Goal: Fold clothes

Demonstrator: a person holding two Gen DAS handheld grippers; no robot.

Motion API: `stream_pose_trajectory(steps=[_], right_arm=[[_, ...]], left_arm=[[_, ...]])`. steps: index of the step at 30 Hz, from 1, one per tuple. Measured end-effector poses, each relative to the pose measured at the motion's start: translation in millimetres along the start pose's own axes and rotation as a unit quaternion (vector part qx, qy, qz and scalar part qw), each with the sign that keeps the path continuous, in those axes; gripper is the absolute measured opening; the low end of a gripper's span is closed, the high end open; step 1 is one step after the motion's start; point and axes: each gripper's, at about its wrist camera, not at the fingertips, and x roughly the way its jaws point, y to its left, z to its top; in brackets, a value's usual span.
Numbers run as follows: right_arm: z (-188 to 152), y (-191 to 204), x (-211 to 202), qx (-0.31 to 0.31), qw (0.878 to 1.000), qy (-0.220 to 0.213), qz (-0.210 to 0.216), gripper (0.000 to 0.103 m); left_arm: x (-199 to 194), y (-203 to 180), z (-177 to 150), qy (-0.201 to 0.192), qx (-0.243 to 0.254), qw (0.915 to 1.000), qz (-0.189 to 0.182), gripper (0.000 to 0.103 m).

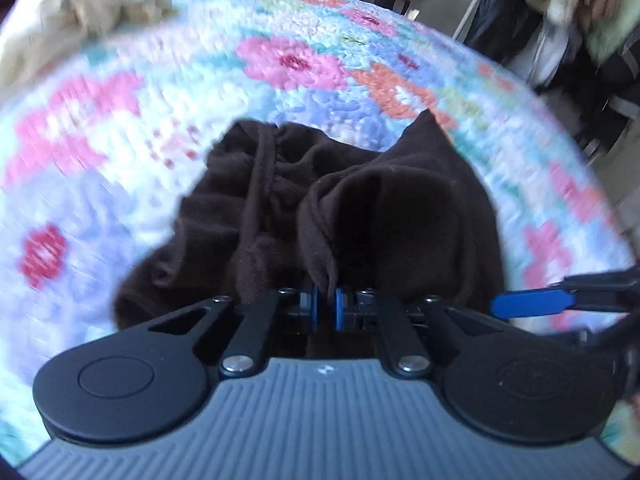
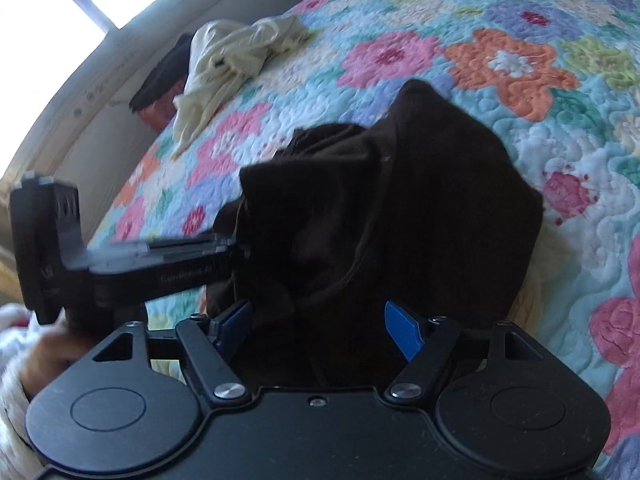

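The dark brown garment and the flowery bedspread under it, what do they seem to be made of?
The dark brown garment looks like soft, matte knit, perhaps cotton jersey: it bunches in limp folds and shows a faint fuzz. The flowery bedspread looks like a quilted cotton cover: stitched swirls puff its surface between the printed flowers. The left claw pinches the garment's edge.
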Motion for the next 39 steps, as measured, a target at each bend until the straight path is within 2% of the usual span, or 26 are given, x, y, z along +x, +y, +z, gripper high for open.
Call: stream_pose_trajectory(steps=[1, 4, 5, 6, 7, 8, 11, 12, 14, 16, 18, 21, 25, 28, 30, 35, 36, 39], right_arm=[[-3.0, 6.5, 2.6, -0.021, 1.000, 0.007, -0.005, 0.078], [-7.9, 18.0, 7.8, -0.055, 0.998, 0.021, -0.017, 0.078], [-7.1, 17.1, 7.8, -0.052, 0.998, 0.025, -0.010, 0.078], [-7.0, 15.3, 8.1, -0.046, 0.998, 0.032, -0.001, 0.078], [-7.7, 13.7, 9.2, -0.041, 0.998, 0.041, 0.008, 0.078], [-8.4, 12.1, 10.3, -0.035, 0.998, 0.049, 0.016, 0.078], [-18.8, 10.6, 18.4, -0.035, 0.996, 0.081, 0.021, 0.078], [-22.9, 10.6, 20.6, -0.035, 0.995, 0.087, 0.021, 0.078], [-29.5, 10.5, 23.0, -0.030, 0.995, 0.092, 0.029, 0.075], [-31.6, 11.9, 22.0, -0.024, 0.993, 0.098, 0.058, 0.074], [-31.7, 14.9, 20.0, -0.025, 0.991, 0.105, 0.083, 0.074], [-25.1, 18.4, 13.0, -0.031, 0.992, 0.087, 0.082, 0.074], [-5.2, 21.5, -5.5, -0.025, 0.996, 0.029, 0.083, 0.074], [8.7, 22.8, -14.1, -0.042, 0.998, -0.020, 0.046, 0.074], [22.3, 24.5, -12.2, -0.051, 0.997, -0.046, 0.019, 0.074], [42.3, 20.4, 2.0, -0.041, 0.997, -0.071, -0.006, 0.074], [46.6, 20.4, 6.0, -0.042, 0.996, -0.073, -0.012, 0.074], [62.6, 19.0, 15.8, -0.045, 0.996, -0.078, -0.028, 0.074]], left_arm=[[-10.0, -1.8, 0.5, -0.015, 0.003, 0.9999, -0.006, 0.007], [-40.2, 9.4, 6.6, -0.062, -0.031, 0.9972, -0.026, 0.007], [-47.2, 13.7, 8.3, -0.075, -0.035, 0.9965, -0.014, 0.007], [-51.5, 16.6, 9.9, -0.082, -0.028, 0.9959, 0.024, 0.007], [-51.2, 19.5, 10.5, -0.081, -0.019, 0.9947, 0.061, 0.007], [-45.9, 25.3, 10.2, -0.066, -0.019, 0.9950, 0.073, 0.007], [-20.9, 55.9, 3.2, 0.006, -0.094, 0.9951, 0.031, 0.007], [-16.2, 62.3, 1.9, 0.017, -0.105, 0.9941, 0.022, 0.008], [-15.3, 69.4, 4.3, 0.016, -0.116, 0.9931, 0.010, 0.008], [-16.9, 76.3, 6.5, 0.008, -0.129, 0.9916, -0.004, 0.008], [-14.6, 81.8, 5.3, 0.013, -0.140, 0.9900, -0.001, 0.008], [-13.3, 91.4, 2.1, 0.023, -0.165, 0.9861, 0.002, 0.011], [-30.0, 101.6, 2.3, 0.009, -0.171, 0.9849, 0.024, 0.011], [-42.8, 106.5, 4.7, -0.019, -0.182, 0.9831, 0.003, 0.012], [-46.6, 107.7, 6.7, -0.036, -0.185, 0.9819, -0.016, 0.019], [-43.4, 104.1, 12.1, -0.067, -0.170, 0.9819, -0.049, 0.037], [-39.1, 103.4, 14.6, -0.067, -0.167, 0.9823, -0.053, 0.041], [-16.7, 101.0, 25.6, -0.054, -0.150, 0.9851, -0.066, 0.045]])
